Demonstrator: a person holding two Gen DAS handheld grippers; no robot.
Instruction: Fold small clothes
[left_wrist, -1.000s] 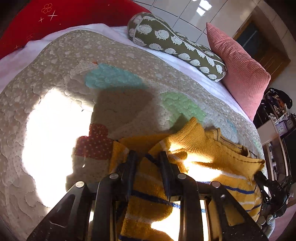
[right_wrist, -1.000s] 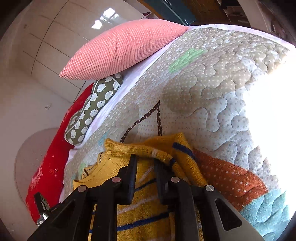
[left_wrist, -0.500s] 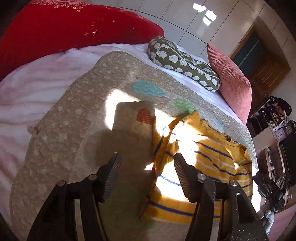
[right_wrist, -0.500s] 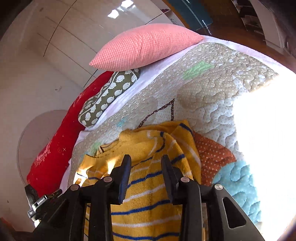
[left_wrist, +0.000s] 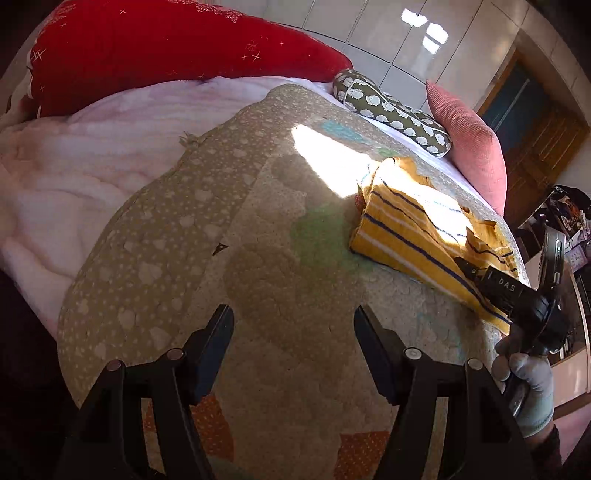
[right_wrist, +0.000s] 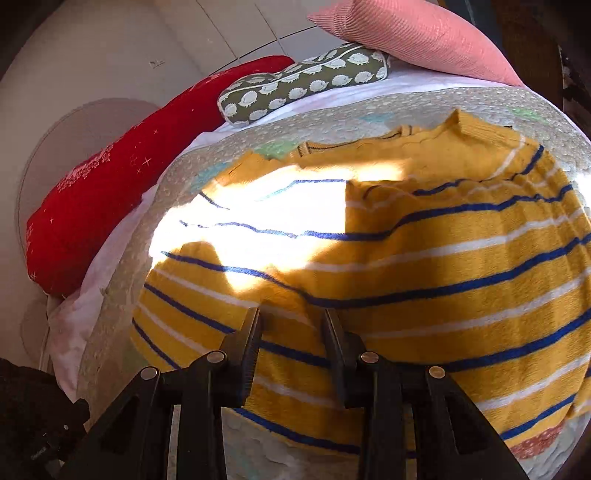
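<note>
Beige quilted cotton, stitched in puffy cloud shapes with small white dots and patches of green, teal and orange, covers the bed as a quilt (left_wrist: 236, 206) over a pale pink sheet (left_wrist: 74, 177). Along the head edge lie three cushions: a long red velvety bolster (left_wrist: 159, 48) with white star marks, an olive roll pillow (left_wrist: 391, 110) printed with white hedgehogs, and a ribbed salmon-pink square pillow (left_wrist: 469, 140).

On the quilt toward its right edge, below the olive and pink pillows, rests the sweater (right_wrist: 406, 258), a mustard-yellow knit with thin blue and white stripes. It lies flat and folded into a rough rectangle, ribbed collar toward the pillows and hem toward the foot edge, so its long axis runs head to foot and the stripes run across it. Bright sun falls over its upper left part.

Over bare quilt near the foot edge, well apart from the sweater, hangs the left gripper (left_wrist: 293, 332), its black fingers spread wide and holding nothing.

Low over the sweater's hem end is the right gripper (right_wrist: 291, 332); its black ribbed fingers stand apart with a gap between them and knit shows in that gap, not pinched. A grey-gloved hand (left_wrist: 528, 384) holds its handle.
</note>
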